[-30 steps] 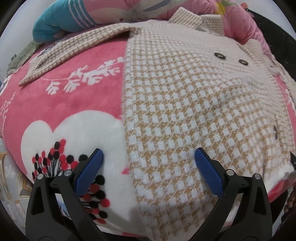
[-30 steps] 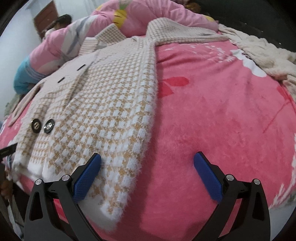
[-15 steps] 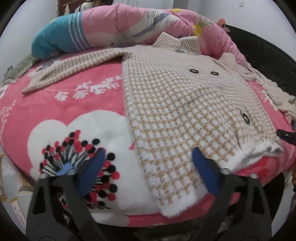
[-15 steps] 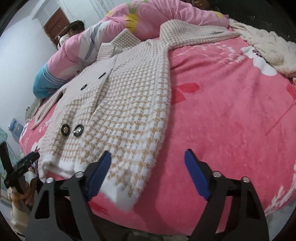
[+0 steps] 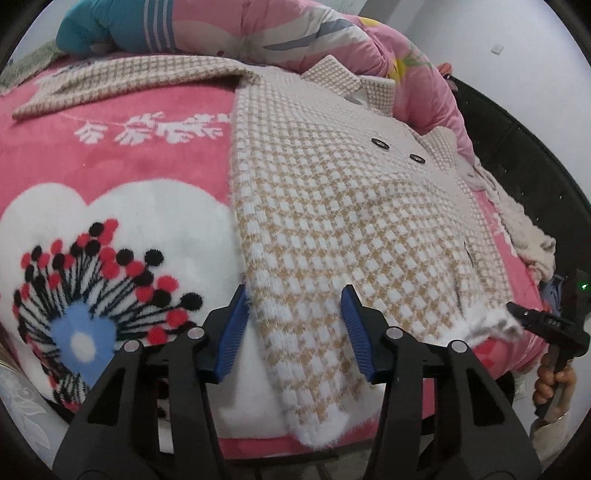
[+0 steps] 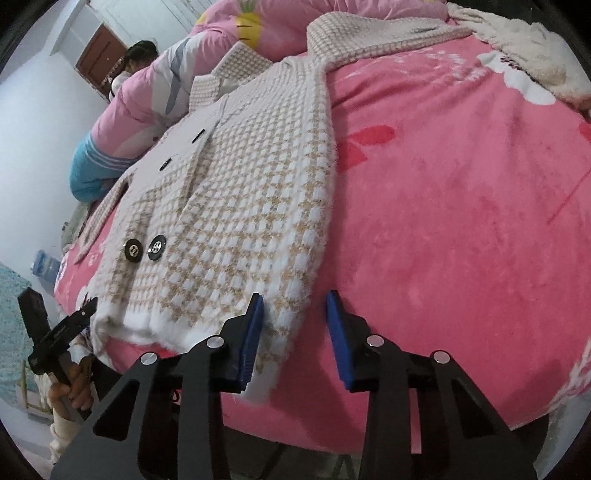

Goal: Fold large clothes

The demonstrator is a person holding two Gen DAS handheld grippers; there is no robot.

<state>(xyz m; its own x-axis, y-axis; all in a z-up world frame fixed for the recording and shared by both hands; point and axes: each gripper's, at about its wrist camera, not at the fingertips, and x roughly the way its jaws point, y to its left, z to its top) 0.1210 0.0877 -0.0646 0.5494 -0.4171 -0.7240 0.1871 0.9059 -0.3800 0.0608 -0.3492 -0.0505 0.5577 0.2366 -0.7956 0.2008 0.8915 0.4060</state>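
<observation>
Closing in on the hem, your left gripper [image 5: 293,328] had the coat's [image 5: 332,206] left bottom corner between its blue pads, and your right gripper [image 6: 293,332] had the right bottom corner between its own. Both sets of jaws were still squeezing together, so neither had pinched the cloth yet.

You had one coat to fold. It lay flat and face up on the pink blanket [image 6: 461,184], with its fluffy white hem [image 5: 317,424] hanging a little over the bed's near edge and its collar far away by the rolled quilt [image 5: 258,26].

It looked soft, thick and fuzzy, I think, so it would bend easily but feel a bit heavy when lifted. The two bottom corners seemed like good spots to hold, because the thick edge gave the pads plenty to bite.

You could count two sleeves, spread out to each side. You could count four dark buttons: two up high [image 5: 397,149] and two shiny ones [image 6: 144,249] down low. A fluffy cream throw [image 6: 528,55] sat off to the side.
</observation>
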